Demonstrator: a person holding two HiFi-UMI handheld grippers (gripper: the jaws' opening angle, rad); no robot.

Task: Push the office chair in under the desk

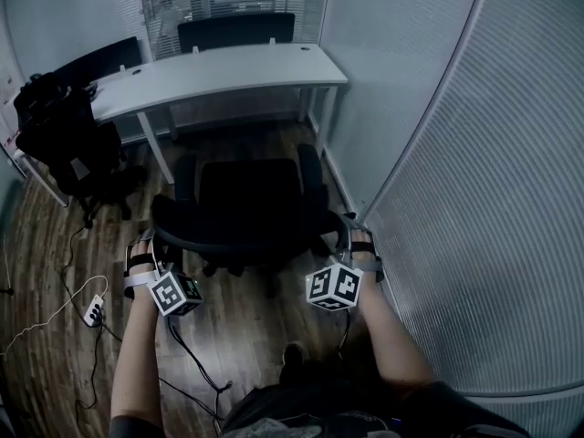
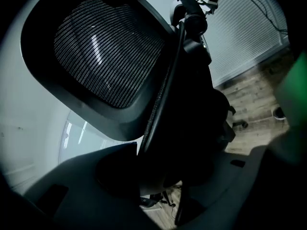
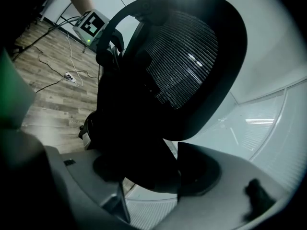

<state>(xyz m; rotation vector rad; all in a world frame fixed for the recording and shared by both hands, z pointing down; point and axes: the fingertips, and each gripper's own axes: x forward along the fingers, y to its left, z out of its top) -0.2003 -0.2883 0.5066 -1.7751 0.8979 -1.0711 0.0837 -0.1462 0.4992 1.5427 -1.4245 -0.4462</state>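
Note:
A black mesh office chair (image 1: 246, 199) stands on the wood floor, its seat facing the white desk (image 1: 219, 71) a short way ahead. Its backrest top is nearest me. My left gripper (image 1: 151, 246) clamps the backrest's left edge and my right gripper (image 1: 351, 245) clamps the right edge. In the left gripper view the backrest rim (image 2: 163, 95) runs down between the jaws of the left gripper (image 2: 158, 171), which close against it. In the right gripper view the mesh back (image 3: 187, 51) fills the frame, and the right gripper (image 3: 158, 176) is closed on its dark edge.
A second black chair (image 1: 68, 140) loaded with dark things stands at the desk's left end. Another chair (image 1: 235, 30) sits behind the desk. A ribbed glass wall (image 1: 474, 181) runs close along the right. A power strip (image 1: 94, 310) and cables lie on the floor at left.

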